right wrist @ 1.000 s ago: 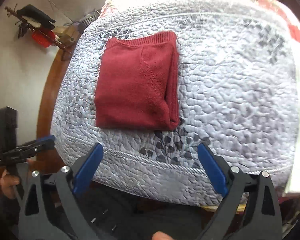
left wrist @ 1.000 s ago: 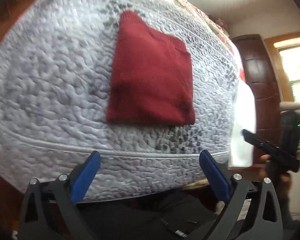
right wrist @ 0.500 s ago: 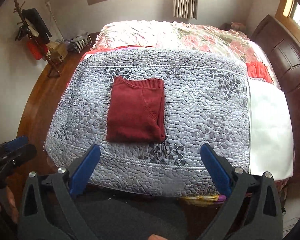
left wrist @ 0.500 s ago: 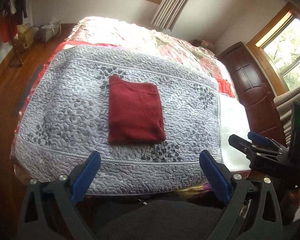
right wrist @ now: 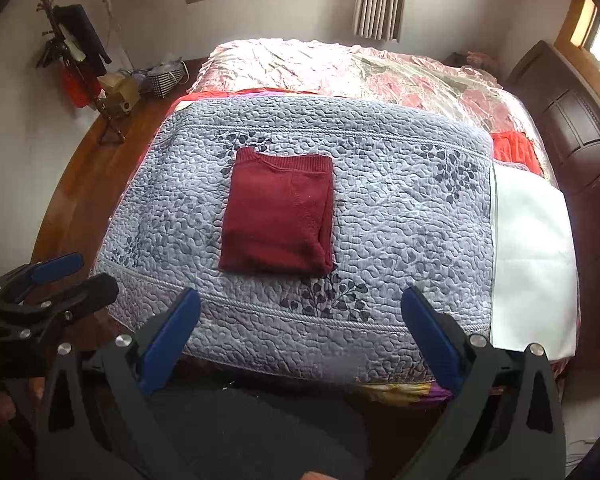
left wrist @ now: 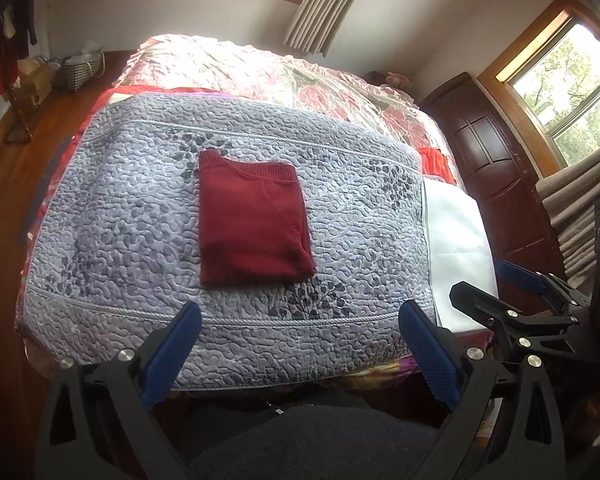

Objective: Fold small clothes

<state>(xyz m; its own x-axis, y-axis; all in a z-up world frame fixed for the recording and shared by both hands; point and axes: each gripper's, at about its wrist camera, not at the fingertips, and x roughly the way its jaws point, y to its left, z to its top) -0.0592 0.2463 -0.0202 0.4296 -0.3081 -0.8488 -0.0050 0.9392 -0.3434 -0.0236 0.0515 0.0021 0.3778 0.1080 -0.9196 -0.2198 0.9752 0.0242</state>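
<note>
Both grippers are pulling back now; a second ago the left wrist view was filled by the red sweater (left wrist: 252,220), and now the whole bed (left wrist: 228,320) is in shot, so the hands have lifted well clear. The left gripper (left wrist: 300,344) hangs with its blue pads spread wide and nothing between them; the right gripper (right wrist: 300,340) is just the same, jaws apart, empty, held off the near edge of the grey quilt (right wrist: 400,220). The sweater lies on the quilt's middle, folded into a tidy rectangle, ribbed hem at the far end, untouched by either tool; it has not shifted. My read: this garment is finished; the retreat looks like the close of the fold, with no other loose garment in view.
</note>
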